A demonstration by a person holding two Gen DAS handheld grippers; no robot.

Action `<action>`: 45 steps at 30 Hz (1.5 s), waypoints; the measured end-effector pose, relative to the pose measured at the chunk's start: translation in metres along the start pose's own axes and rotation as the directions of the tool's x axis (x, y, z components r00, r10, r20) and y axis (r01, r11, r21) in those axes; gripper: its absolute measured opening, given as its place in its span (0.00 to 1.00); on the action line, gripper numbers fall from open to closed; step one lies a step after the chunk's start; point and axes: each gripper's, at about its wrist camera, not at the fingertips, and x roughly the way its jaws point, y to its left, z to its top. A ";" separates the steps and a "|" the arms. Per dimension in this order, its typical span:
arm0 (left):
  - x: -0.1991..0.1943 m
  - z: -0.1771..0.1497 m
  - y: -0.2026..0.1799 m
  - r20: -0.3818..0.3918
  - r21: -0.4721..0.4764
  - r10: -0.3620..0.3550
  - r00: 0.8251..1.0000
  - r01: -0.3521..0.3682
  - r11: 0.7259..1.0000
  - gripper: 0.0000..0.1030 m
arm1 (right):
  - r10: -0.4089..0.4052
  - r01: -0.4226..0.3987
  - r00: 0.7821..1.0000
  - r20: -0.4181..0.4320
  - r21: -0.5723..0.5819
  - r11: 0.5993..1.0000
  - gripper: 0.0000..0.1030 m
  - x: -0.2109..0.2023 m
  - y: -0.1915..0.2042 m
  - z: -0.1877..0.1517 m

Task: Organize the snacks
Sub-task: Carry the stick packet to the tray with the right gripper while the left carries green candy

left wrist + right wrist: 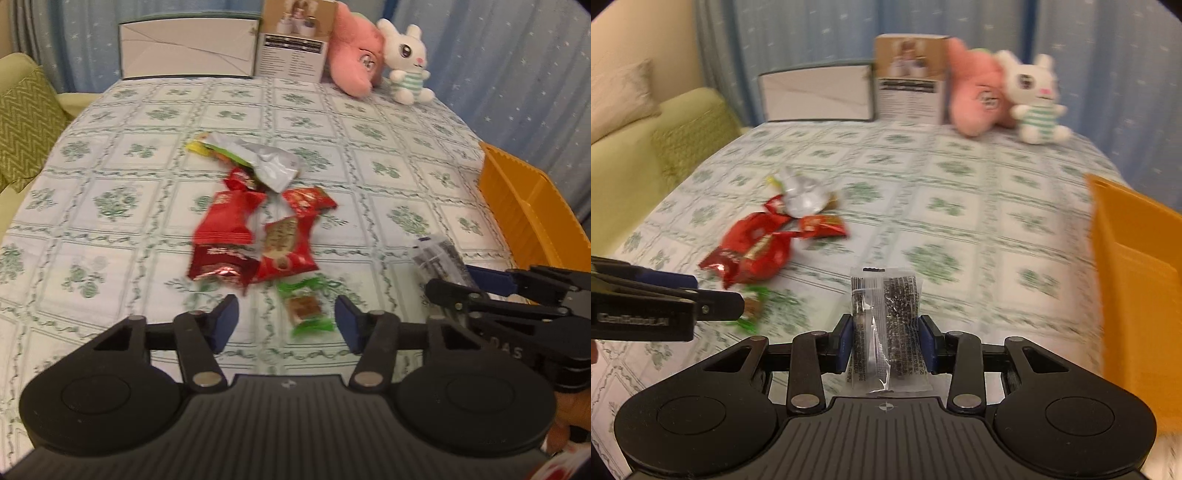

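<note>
A pile of snack packets lies mid-table: red packets (229,225), a silver pouch (269,162) and a green-wrapped snack (306,306). My left gripper (286,323) is open, its blue pads on either side of the green snack and just above it. My right gripper (886,341) is shut on a clear packet of dark seeds (886,328), held above the table; the packet also shows in the left wrist view (437,258). The orange bin (1137,280) stands to the right of it. The red pile shows in the right wrist view (753,247).
A white box (188,50), a brown printed box (295,44), a pink plush (354,59) and a white bunny plush (406,62) stand along the table's far edge. A green sofa (22,122) is at the left. Blue curtains hang behind.
</note>
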 end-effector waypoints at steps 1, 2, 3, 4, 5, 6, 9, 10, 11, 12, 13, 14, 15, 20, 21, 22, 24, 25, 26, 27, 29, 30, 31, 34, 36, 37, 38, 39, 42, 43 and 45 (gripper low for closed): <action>0.003 -0.001 -0.005 0.004 0.013 -0.003 1.000 0.003 1.000 0.40 | -0.013 0.013 1.000 0.001 0.014 1.000 0.37 -0.004 -0.004 -0.003; 0.006 -0.002 -0.010 0.007 0.026 0.003 1.000 -0.003 1.000 0.38 | -0.020 0.020 1.000 0.001 0.032 0.999 0.37 -0.008 -0.008 -0.006; 0.009 -0.003 -0.013 0.008 0.039 0.013 1.000 -0.013 0.999 0.38 | -0.026 0.026 1.000 0.003 0.048 0.998 0.37 -0.011 -0.012 -0.009; 0.013 -0.004 -0.017 0.008 0.052 0.025 1.000 -0.025 0.998 0.36 | -0.032 0.031 0.999 0.004 0.061 0.998 0.37 -0.014 -0.015 -0.011; 0.016 -0.005 -0.019 0.007 0.063 0.036 0.999 -0.036 0.997 0.35 | -0.036 0.036 0.999 0.005 0.071 0.997 0.37 -0.016 -0.017 -0.014; 0.020 -0.006 -0.021 0.004 0.073 0.050 0.999 -0.050 0.996 0.33 | -0.039 0.038 0.999 0.004 0.078 0.996 0.37 -0.018 -0.019 -0.015; 0.024 -0.009 -0.023 0.007 0.080 0.078 0.997 -0.078 0.994 0.24 | -0.041 0.041 0.999 0.004 0.097 0.994 0.37 -0.022 -0.023 -0.021; 0.024 -0.010 -0.023 0.009 0.089 0.088 0.996 -0.088 0.992 0.22 | -0.042 0.042 0.999 0.005 0.100 0.994 0.37 -0.023 -0.024 -0.022; 0.024 -0.011 -0.024 0.010 0.094 0.090 0.996 -0.090 0.992 0.21 | -0.043 0.042 0.999 0.006 0.104 0.994 0.37 -0.024 -0.024 -0.023; 0.023 -0.012 -0.024 0.010 0.092 0.090 0.996 -0.090 0.992 0.19 | -0.041 0.040 0.999 0.008 0.109 0.993 0.36 -0.025 -0.024 -0.024; 0.021 -0.013 -0.025 0.010 0.095 0.096 0.995 -0.096 0.991 0.19 | -0.041 0.040 0.999 0.012 0.112 0.993 0.37 -0.026 -0.025 -0.025; 0.019 -0.014 -0.026 0.011 0.102 0.100 0.995 -0.101 0.990 0.19 | -0.043 0.041 0.999 0.015 0.113 0.993 0.37 -0.028 -0.025 -0.025; 0.018 -0.015 -0.027 0.012 0.107 0.098 0.995 -0.098 0.989 0.18 | -0.042 0.040 0.999 0.017 0.118 0.992 0.36 -0.029 -0.025 -0.025; -0.001 -0.013 -0.043 0.027 0.120 0.057 0.998 -0.060 0.991 0.18 | -0.054 0.045 0.997 0.059 0.150 0.988 0.36 -0.049 -0.031 -0.022; -0.005 -0.011 -0.048 0.032 0.126 0.043 0.999 -0.046 0.991 0.18 | -0.062 0.050 0.996 0.071 0.157 0.986 0.36 -0.055 -0.033 -0.020; -0.009 -0.008 -0.054 0.037 0.130 0.027 0.999 -0.032 0.991 0.18 | -0.069 0.054 0.994 0.086 0.164 0.985 0.36 -0.061 -0.036 -0.019; -0.017 -0.001 -0.070 0.052 0.146 -0.012 0.999 0.004 0.989 0.18 | -0.091 0.070 0.989 0.114 0.177 0.982 0.37 -0.076 -0.043 -0.014; -0.020 0.003 -0.078 0.057 0.152 -0.033 0.998 0.024 0.988 0.18 | -0.106 0.081 0.986 0.126 0.190 0.978 0.37 -0.084 -0.049 -0.012; -0.023 0.007 -0.087 0.061 0.159 -0.055 0.997 0.044 0.986 0.18 | -0.120 0.090 0.983 0.137 0.206 0.974 0.37 -0.092 -0.055 -0.009; -0.025 0.012 -0.100 0.067 0.174 -0.083 0.994 0.070 0.982 0.18 | -0.136 0.102 0.980 0.146 0.220 0.970 0.36 -0.100 -0.062 -0.007; -0.028 0.020 -0.123 0.073 0.204 -0.131 0.989 0.114 0.972 0.18 | -0.176 0.135 0.972 0.154 0.247 0.960 0.36 -0.114 -0.079 -0.003; -0.029 0.024 -0.138 0.074 0.222 -0.163 0.984 0.143 0.964 0.18 | -0.198 0.152 0.968 0.156 0.264 0.953 0.37 -0.119 -0.090 -0.001; -0.030 0.028 -0.151 0.075 0.237 -0.186 0.980 0.163 0.958 0.18 | -0.220 0.171 0.963 0.155 0.278 0.945 0.37 -0.123 -0.099 0.000; -0.027 0.038 -0.187 0.075 0.262 -0.268 0.960 0.240 0.935 0.18 | -0.286 0.223 0.946 0.152 0.334 0.916 0.37 -0.133 -0.135 0.000; -0.022 0.043 -0.208 0.068 0.273 -0.304 0.950 0.275 0.922 0.18 | -0.315 0.245 0.939 0.137 0.377 0.893 0.37 -0.138 -0.159 -0.003; -0.021 0.044 -0.216 0.066 0.279 -0.315 0.947 0.285 0.917 0.18 | -0.322 0.250 0.938 0.128 0.395 0.884 0.37 -0.140 -0.170 -0.004; -0.019 0.045 -0.225 0.064 0.283 -0.326 0.943 0.296 0.912 0.18 | -0.327 0.253 0.937 0.120 0.410 0.876 0.37 -0.141 -0.179 -0.005; -0.017 0.047 -0.233 0.056 0.285 -0.336 0.940 0.307 0.908 0.18 | -0.332 0.257 0.937 0.113 0.421 0.870 0.37 -0.143 -0.188 -0.007; -0.012 0.048 -0.252 0.043 0.300 -0.351 0.935 0.323 0.898 0.18 | -0.338 0.261 0.936 0.101 0.447 0.855 0.37 -0.148 -0.205 -0.011; -0.010 0.048 -0.258 0.038 0.310 -0.354 0.935 0.325 0.893 0.18 | -0.338 0.260 0.936 0.100 0.453 0.853 0.37 -0.148 -0.208 -0.012; -0.005 0.049 -0.267 0.027 0.324 -0.353 0.935 0.326 0.888 0.18 | -0.336 0.256 0.937 0.098 0.465 0.848 0.37 -0.150 -0.214 -0.015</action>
